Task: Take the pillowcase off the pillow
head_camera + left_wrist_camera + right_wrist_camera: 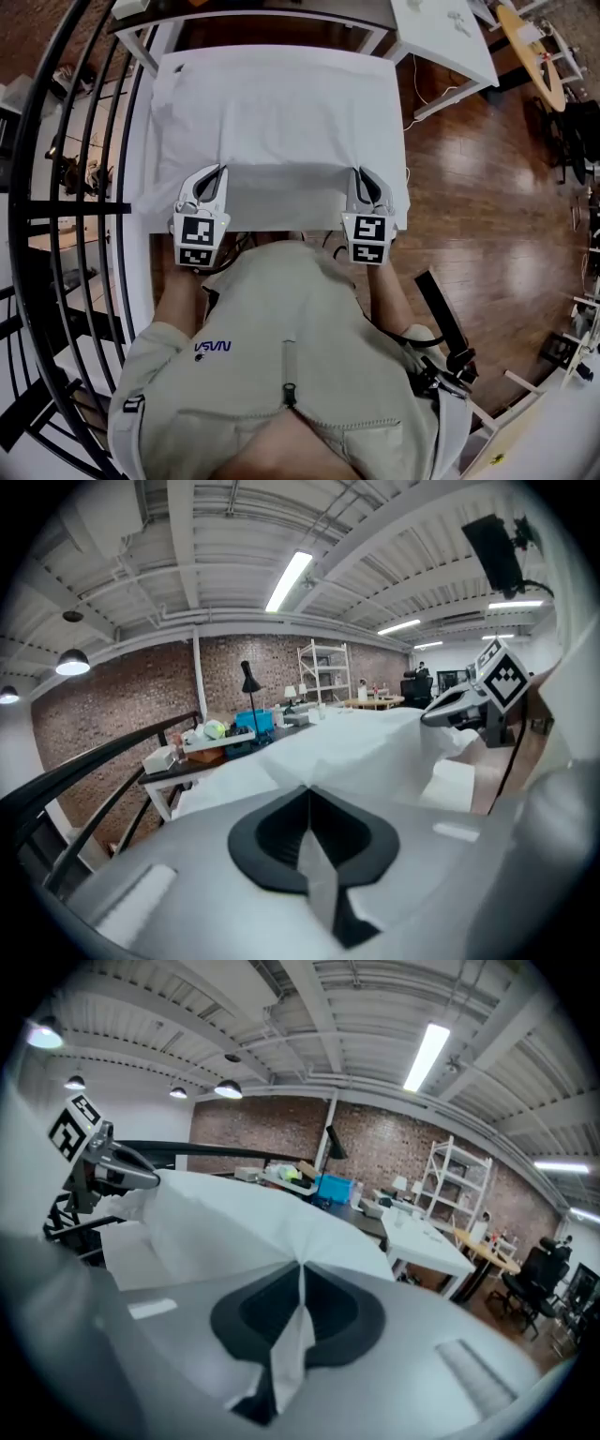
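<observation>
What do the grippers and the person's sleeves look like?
Both the left gripper and right gripper have light grey bodies with black jaw linings. Each carries a cube of black-and-white square markers. The person wears a beige short-sleeved shirt.

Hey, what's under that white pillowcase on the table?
Beside the white fabric pillowcase, only the white rectangular table shows. The left hand-held gripper and right hand-held gripper pinch its near edge, yet the cloth covers whatever lies inside or beneath it.
</observation>
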The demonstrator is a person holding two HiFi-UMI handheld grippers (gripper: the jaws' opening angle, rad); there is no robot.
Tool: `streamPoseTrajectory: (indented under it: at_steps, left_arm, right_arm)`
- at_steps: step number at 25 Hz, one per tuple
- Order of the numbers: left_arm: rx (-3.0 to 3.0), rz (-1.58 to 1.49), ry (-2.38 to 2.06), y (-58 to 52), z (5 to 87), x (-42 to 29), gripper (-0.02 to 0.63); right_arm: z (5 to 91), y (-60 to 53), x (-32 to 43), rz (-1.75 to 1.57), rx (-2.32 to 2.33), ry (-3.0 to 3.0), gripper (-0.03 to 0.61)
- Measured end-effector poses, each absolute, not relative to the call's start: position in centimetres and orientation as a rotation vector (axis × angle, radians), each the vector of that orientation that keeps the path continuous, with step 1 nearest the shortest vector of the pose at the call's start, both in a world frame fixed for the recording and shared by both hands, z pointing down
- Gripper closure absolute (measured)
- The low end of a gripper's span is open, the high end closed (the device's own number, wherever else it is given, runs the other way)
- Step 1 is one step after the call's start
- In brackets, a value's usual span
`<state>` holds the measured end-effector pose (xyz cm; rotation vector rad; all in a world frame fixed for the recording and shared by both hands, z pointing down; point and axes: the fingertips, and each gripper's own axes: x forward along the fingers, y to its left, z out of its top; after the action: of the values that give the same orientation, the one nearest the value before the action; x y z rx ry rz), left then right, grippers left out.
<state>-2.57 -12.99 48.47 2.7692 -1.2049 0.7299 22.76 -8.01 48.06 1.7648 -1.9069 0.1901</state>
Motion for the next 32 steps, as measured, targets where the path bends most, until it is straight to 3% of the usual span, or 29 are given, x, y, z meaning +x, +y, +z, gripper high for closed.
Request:
streamPoseTrajectory:
  at_steps: [11,17,23,27,28,32]
  left_arm:
    - [2.935,0.657,-1.093,-14.3,34.1,-1.7,0.607]
    - [2.862,0.682,-1.061,-18.8,35.1,-0.9,0.606]
    - [2.900,0.868,-1.326,-23.2,33.2,-0.4,0.584]
    - [3.014,0.722,-1.542,-21.6,28.4,-1.0,0.606]
    - [3.031,0.694,-1.501,-20.8,28.0,-1.2,0.583]
    - [3.059,0.700,-1.106,-14.8,30.6,0.5,0.393]
  right_arm:
    - [35.7,-8.8,23.4,0.109,1.584,-2.044,0.566]
    - [35.8,-13.0,24.5,0.110,1.516,-1.965,0.566]
    - [35.4,-20.1,25.0,0.111,1.546,-1.844,0.566]
    - [35.2,-22.1,25.5,0.120,1.557,-1.794,0.566]
    - [35.2,-22.4,25.6,0.121,1.560,-1.787,0.566]
    - [35.3,-23.1,25.7,0.120,1.550,-1.790,0.566]
